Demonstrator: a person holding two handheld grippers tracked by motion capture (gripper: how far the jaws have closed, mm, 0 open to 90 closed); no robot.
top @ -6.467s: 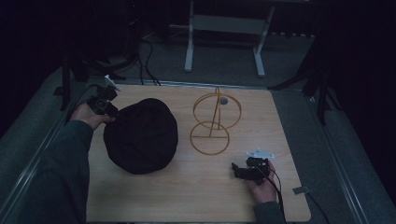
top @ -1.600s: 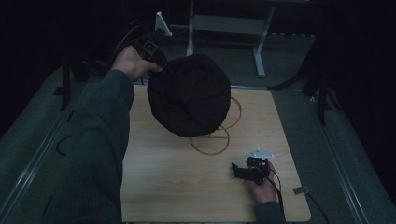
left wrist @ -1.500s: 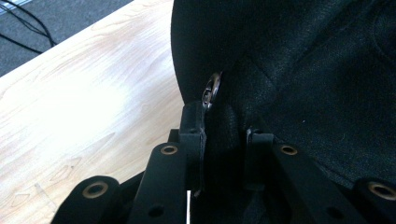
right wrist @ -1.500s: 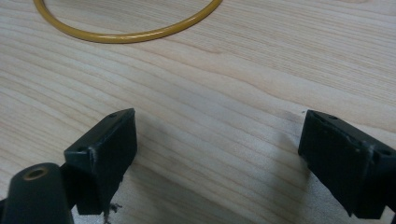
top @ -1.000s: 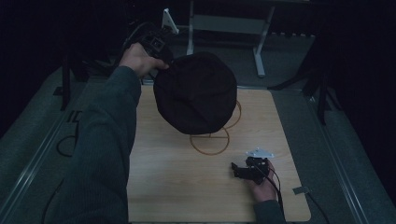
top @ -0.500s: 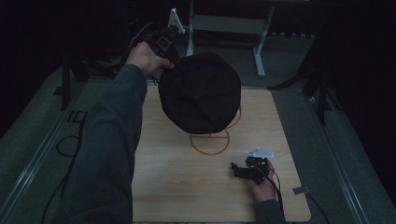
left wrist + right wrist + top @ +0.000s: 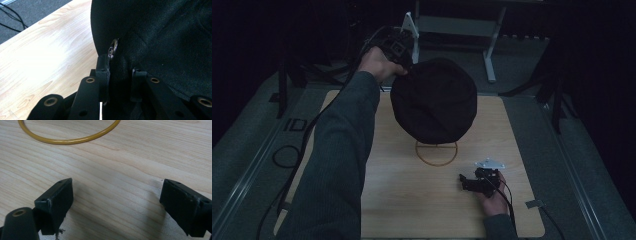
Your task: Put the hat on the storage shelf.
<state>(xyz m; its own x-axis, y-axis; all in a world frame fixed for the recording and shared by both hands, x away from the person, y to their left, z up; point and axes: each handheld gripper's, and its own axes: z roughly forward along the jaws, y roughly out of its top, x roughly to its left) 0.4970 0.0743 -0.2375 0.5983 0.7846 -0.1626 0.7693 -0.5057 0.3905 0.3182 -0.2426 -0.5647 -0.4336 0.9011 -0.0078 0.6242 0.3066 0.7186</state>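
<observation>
Black cloth makes up the hat (image 7: 434,99), which hangs in the air above the far half of the wooden table (image 7: 402,200). The left gripper (image 7: 120,75) pinches the edge of the hat between its two jaws, which stand close together with the cloth folded between them. A small metal ring (image 7: 113,47) sits on the hat just above the jaws. In the high view the left gripper (image 7: 398,47) is raised beyond the far edge of the table, and the left arm (image 7: 342,150) reaches across to it. Under the hat, a yellow wire ring (image 7: 436,153) lies flat on the table. The right gripper (image 7: 473,184) rests low on the table near the right edge, held by the right hand (image 7: 493,195). Its jaws stand wide apart with bare wood between them, and the yellow ring (image 7: 67,135) lies ahead of them.
</observation>
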